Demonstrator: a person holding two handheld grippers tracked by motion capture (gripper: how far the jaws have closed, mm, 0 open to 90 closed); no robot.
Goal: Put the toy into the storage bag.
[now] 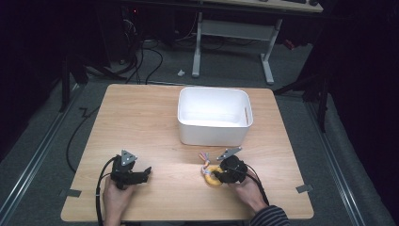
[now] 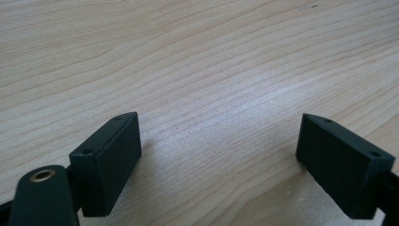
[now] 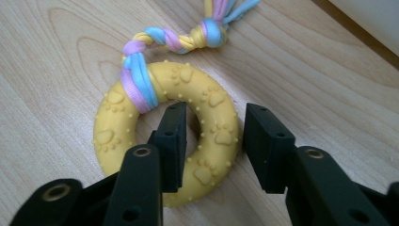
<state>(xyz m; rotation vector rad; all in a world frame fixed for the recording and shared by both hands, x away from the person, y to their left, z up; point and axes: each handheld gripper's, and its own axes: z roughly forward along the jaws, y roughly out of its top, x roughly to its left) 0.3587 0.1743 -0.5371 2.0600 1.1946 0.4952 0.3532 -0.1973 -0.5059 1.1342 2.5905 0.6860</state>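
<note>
A yellow rubber ring toy (image 1: 211,181) (image 3: 113,117) with paw prints lies on the wooden table (image 1: 141,117) near its front right. A braided pink, blue and yellow rope (image 3: 179,40) is knotted to it and trails toward the bin. My right gripper (image 1: 216,175) (image 3: 215,110) straddles one side of the ring: one jaw stands in the ring's hole, the other just outside the rim. The pads stand very close to the rubber with a thin gap on the outer side. My left gripper (image 1: 147,173) (image 2: 219,122) rests low over bare wood at the front left, jaws wide apart and empty.
A white plastic bin (image 1: 214,134) stands at the middle back of the table, just beyond the ring. A desk frame and cables stand on the floor behind the table. Bare wood lies between the two grippers.
</note>
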